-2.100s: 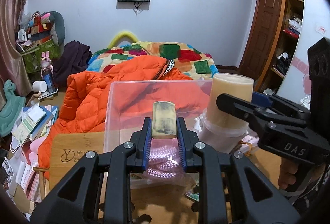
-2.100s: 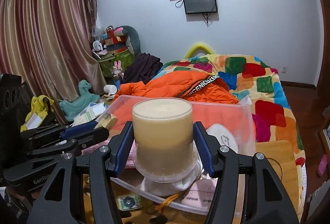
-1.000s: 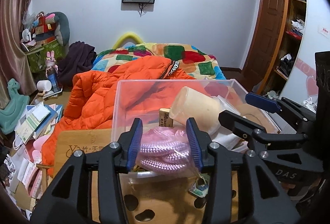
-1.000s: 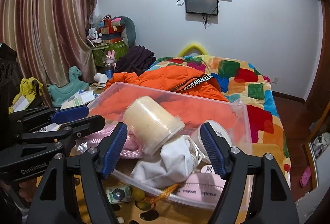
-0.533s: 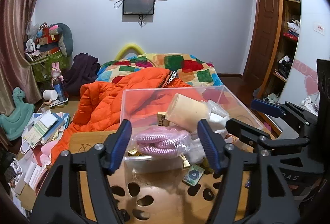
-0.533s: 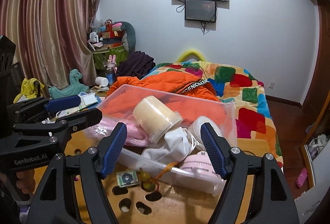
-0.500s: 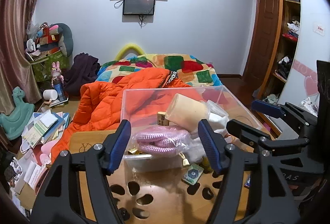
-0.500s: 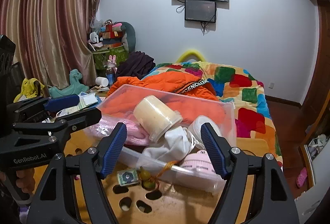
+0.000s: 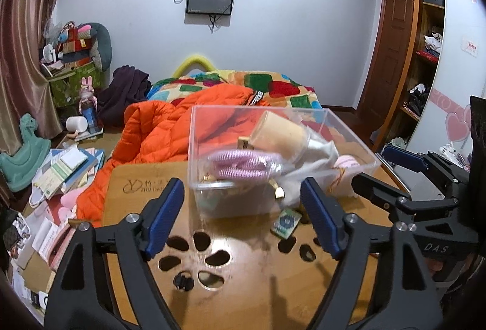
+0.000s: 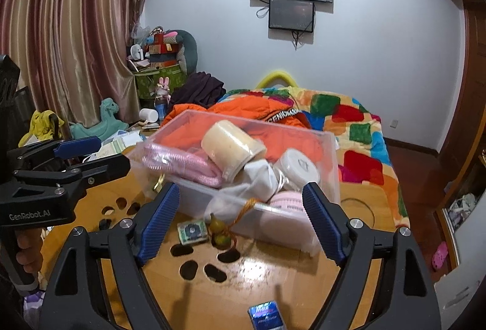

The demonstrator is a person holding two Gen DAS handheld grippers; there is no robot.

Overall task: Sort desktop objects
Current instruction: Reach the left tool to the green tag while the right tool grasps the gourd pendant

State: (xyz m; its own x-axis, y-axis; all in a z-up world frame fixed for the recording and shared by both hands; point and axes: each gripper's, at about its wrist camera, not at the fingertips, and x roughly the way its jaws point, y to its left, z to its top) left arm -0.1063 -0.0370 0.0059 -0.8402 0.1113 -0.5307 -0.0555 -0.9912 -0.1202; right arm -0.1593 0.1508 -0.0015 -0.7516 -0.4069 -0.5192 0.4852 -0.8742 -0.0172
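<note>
Right-wrist view, left to right: left gripper [image 10: 91, 153] and right gripper [image 10: 240, 223], jaws opening and empty; clear plastic bin [image 10: 331, 178] at frame centre holds the cream jar [image 10: 231, 147]; banknote [image 10: 192, 231], gourd charm [image 10: 220, 231] and blue packet [image 10: 267, 316] on the wooden table [image 10: 288, 275] remain unsorted.

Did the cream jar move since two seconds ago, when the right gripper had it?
Yes. The cream jar has left the right gripper, whose jaws are opening and empty, and now lies tilted in the clear bin against the pink rope.

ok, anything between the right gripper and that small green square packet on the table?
Nothing visible. The green packet lies on bare table ahead of the empty, opening right gripper; the gourd charm sits just beside it.
</note>
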